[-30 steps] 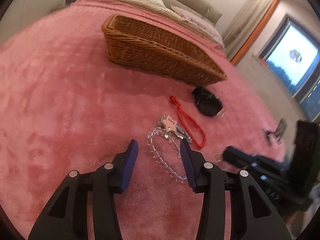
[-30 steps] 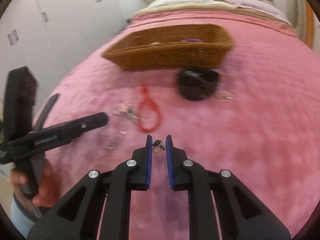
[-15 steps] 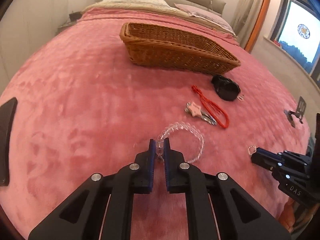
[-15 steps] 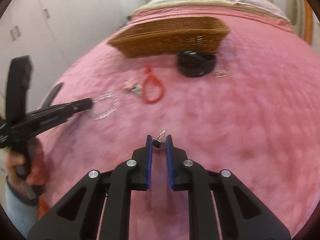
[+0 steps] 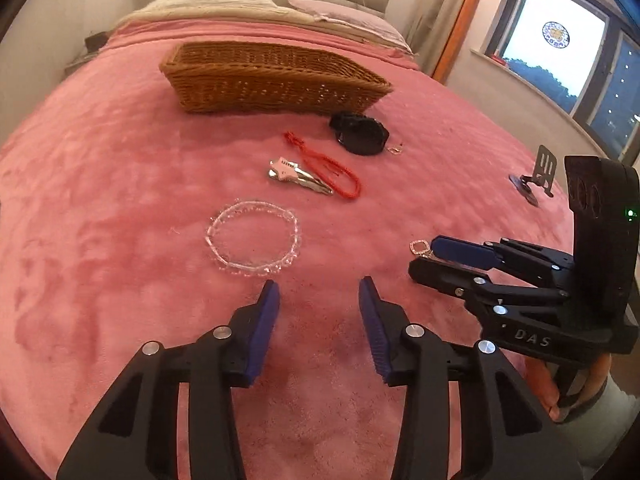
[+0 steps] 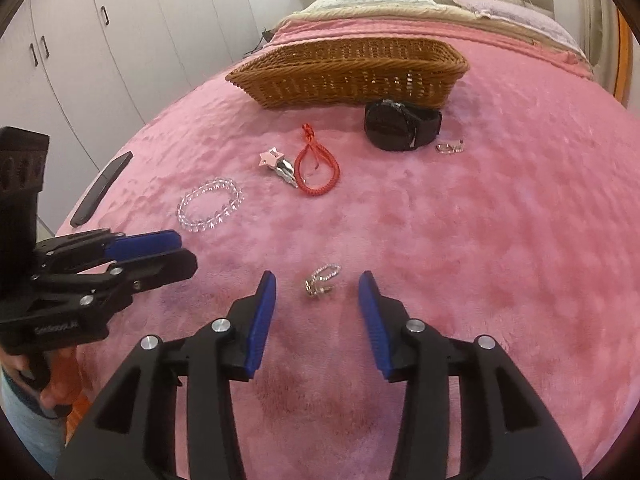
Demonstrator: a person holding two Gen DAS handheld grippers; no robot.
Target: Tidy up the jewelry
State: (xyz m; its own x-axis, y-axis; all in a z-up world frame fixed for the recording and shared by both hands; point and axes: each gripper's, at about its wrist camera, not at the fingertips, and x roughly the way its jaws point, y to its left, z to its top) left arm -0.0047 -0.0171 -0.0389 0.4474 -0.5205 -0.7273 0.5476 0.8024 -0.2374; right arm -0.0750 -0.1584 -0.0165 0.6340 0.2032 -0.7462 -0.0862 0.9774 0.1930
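Note:
My left gripper (image 5: 318,294) is open and empty, just short of a clear bead bracelet (image 5: 254,238) lying on the pink blanket. My right gripper (image 6: 316,292) is open; a small silver earring (image 6: 321,279) lies on the blanket between its fingertips. It also shows in the left wrist view (image 5: 419,247) at the tip of the right gripper. Farther off lie a star hair clip (image 5: 298,175), a red cord bracelet (image 5: 332,168), a black watch (image 5: 362,134) and a second small silver piece (image 6: 449,147). A wicker basket (image 5: 272,80) stands beyond them.
A dark phone (image 6: 102,188) lies at the bed's left edge. A small black stand (image 5: 538,178) sits near the right edge. Pillows lie behind the basket. White wardrobes stand on the left, a window on the right.
Both grippers have opened. The left one let go of the clear bracelet, which now lies flat on the blanket. The right one let go of the earring, which now lies between its fingers.

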